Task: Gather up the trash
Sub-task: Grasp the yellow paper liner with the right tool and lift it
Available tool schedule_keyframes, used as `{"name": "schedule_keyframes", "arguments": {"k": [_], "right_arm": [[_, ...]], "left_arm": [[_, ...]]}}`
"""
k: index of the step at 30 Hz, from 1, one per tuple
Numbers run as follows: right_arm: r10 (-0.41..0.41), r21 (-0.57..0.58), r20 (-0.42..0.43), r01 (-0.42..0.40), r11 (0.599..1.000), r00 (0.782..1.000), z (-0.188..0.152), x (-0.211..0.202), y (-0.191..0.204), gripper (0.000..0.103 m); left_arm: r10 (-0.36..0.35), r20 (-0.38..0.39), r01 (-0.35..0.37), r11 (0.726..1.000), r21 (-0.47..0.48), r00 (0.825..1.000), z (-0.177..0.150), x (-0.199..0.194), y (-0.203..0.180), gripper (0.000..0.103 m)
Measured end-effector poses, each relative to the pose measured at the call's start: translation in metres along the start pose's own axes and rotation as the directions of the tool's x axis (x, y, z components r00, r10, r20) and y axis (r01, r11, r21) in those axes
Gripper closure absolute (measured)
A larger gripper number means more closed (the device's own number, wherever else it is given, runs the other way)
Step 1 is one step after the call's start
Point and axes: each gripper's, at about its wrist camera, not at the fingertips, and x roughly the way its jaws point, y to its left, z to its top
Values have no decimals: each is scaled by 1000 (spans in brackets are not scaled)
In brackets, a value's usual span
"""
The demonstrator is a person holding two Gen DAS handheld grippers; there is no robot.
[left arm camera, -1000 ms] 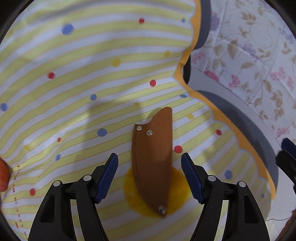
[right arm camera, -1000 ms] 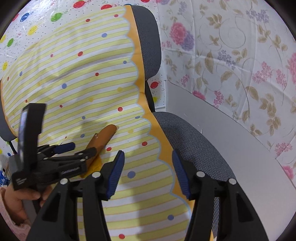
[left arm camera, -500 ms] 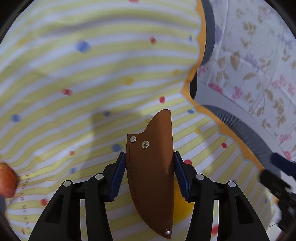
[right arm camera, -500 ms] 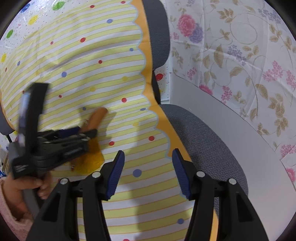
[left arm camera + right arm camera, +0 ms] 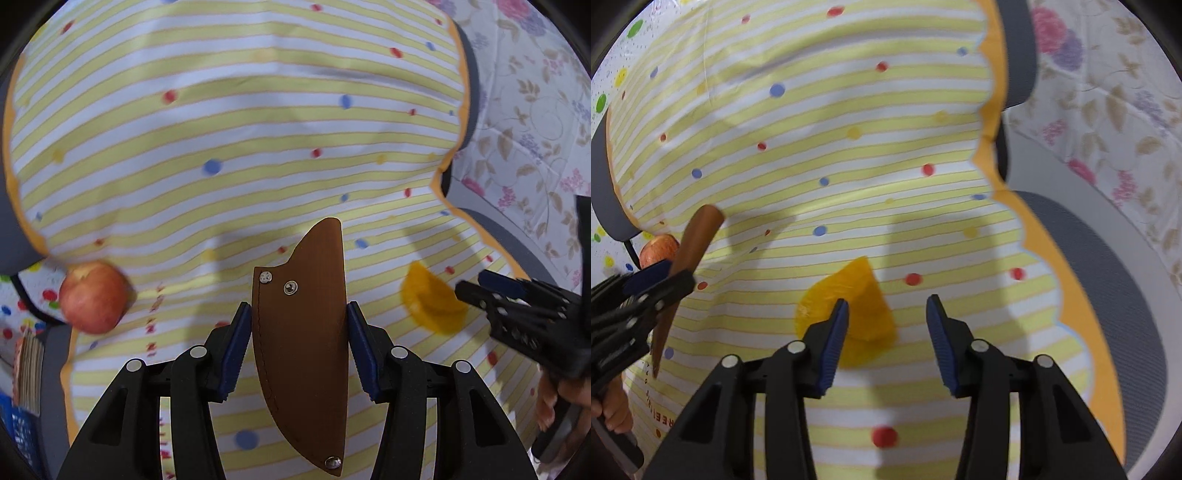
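Note:
My left gripper (image 5: 297, 343) is shut on a brown leather knife sheath (image 5: 306, 332) and holds it above the striped cloth; the sheath also shows in the right wrist view (image 5: 687, 266). A crumpled orange wrapper (image 5: 849, 317) lies on the cloth; in the left wrist view it (image 5: 428, 302) lies to the right. My right gripper (image 5: 886, 332) is open just above the wrapper, whose right part sits between the fingers. A red apple (image 5: 92, 297) rests at the cloth's left edge.
A yellow-striped dotted cloth (image 5: 849, 147) covers a grey office chair (image 5: 1108, 277). A floral wall covering (image 5: 1126, 110) stands to the right. The left gripper's body (image 5: 635, 317) is at the left of the right wrist view.
My left gripper closed on the sheath and lifted it off the orange wrapper, moving left. My right gripper moved in over the uncovered wrapper.

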Motion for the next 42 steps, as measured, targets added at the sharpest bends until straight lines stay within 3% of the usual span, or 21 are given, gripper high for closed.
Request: {"name": "schedule_keyframes", "arguments": {"k": [3,5,8,15,19,20,21,23,32,42], "right_arm": [[-16,0,-27,16,1000,1000,2,13,3,61],[-22,8,-55,23,1000,998,-1,19,4,71],[-14,11,-54,15,1000,998,-9,17,3,75],[62,67,-40,-59,996,997,-25,6,2,76],[52,49,-37,-50,998,998,-30,3,8,76],[39,35,-39,-38,999,998,-31,3,11,78],[27,16,-41,-26,1000,999,-32,3,15,93],[26,3,-34,-25,1000,999,-34,0,20,99],[3,-87,141,9,996,990,-32,-89,50,101],[16,-90,189,1,996,982,-65,-149,66,101]], "left_arm": [[13,-3,-13,1000,-3,1000,-6,1,6,51],[7,-6,-7,1000,-9,1000,-9,1,9,51],[1,-7,-1,1000,-9,1000,-13,0,10,51],[-12,-16,12,1000,-13,1000,-24,-3,10,51],[-6,-10,6,1000,-11,1000,-29,-11,9,51],[-3,-8,3,1000,-10,1000,-30,-12,10,51],[-1,-6,1,1000,-11,1000,-32,-15,10,51],[3,-4,-3,1000,-13,1000,-34,-20,10,51],[9,59,-7,999,-35,998,-43,-72,10,51],[7,90,-5,1000,-25,996,-71,-125,0,51]]}}
